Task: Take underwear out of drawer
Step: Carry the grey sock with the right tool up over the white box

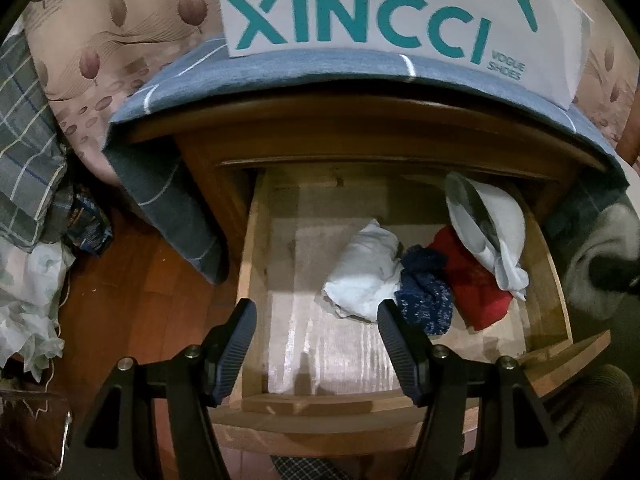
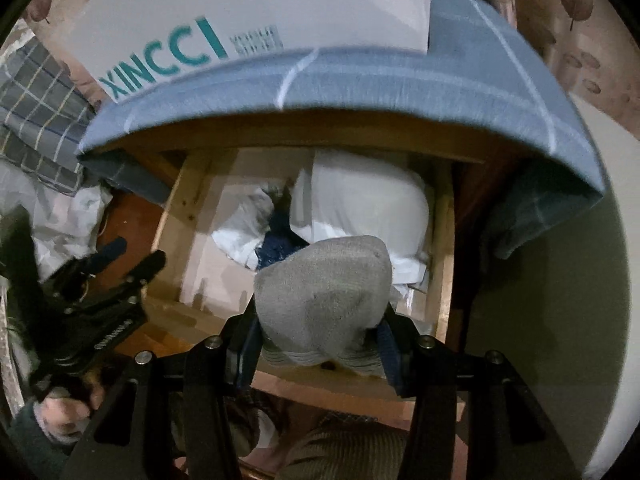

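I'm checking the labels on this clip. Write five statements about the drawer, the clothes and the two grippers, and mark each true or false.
1. The drawer is pulled open. True.
2. The right gripper holds a grey garment. True.
3. The left gripper grips the red garment. False: its jaws are open and empty, above the drawer.
4. A white box printed XINCCI stands on the blue cloth above the drawer. True.
5. The drawer holds only white clothes. False: red and a dark blue speckled piece lie there too.

grey underwear (image 2: 324,292), red cloth (image 1: 476,280), possibly speckled navy cloth (image 1: 426,292)
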Demonstrator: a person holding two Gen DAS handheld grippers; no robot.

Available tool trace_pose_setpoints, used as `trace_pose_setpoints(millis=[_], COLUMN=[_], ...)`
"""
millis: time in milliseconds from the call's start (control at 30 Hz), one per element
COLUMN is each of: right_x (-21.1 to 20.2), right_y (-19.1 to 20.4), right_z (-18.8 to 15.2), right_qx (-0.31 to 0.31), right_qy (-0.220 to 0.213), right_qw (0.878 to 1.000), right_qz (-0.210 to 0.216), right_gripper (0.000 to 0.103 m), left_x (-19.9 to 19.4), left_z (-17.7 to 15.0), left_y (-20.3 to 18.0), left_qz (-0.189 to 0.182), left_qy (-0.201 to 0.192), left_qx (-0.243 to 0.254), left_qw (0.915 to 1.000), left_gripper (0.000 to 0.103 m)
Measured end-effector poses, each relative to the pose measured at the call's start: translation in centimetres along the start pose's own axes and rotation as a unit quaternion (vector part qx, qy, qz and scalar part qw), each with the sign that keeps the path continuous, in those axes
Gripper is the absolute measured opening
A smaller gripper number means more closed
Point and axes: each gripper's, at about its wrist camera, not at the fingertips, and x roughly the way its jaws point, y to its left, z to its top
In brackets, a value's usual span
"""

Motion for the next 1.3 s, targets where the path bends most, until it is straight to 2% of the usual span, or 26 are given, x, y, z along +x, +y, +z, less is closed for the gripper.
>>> trace_pose_setpoints(millis=[400, 667, 1000, 1300], right_x=[-10.4, -14.6, -14.1, -10.5], right_y=[1.4, 2.4, 4.4, 5.1], right_z=[5.2, 9.4, 13.5, 17.6], right_qx=[-0.03, -0.04, -0.055, -0.058], right_qy=[-0.095, -0.139, -0.145, -0.136], right_qw=[0.995, 0.989, 0.987, 0.988], right_qz=[-0.003, -0.019, -0.03, -0.04], right_gripper=[0.048, 0.049, 0.049, 0.049], left_x=[-0.1, 0.0, 0.0, -0.1], left_z=[0.0, -0.1, -0.3, -0.3], left_y=[0.7, 1.3, 2.4, 2.8], left_qz=[-0.007, -0.011, -0.008, -0.006], left_qy=[0.002, 0.001, -0.002, -0.005], left_qx=[-0.02, -0.031, -0.039, -0.048], left_qw=[0.9998, 0.9995, 0.9992, 0.9988], left_gripper=[0.065, 0.065, 0.065, 0.065])
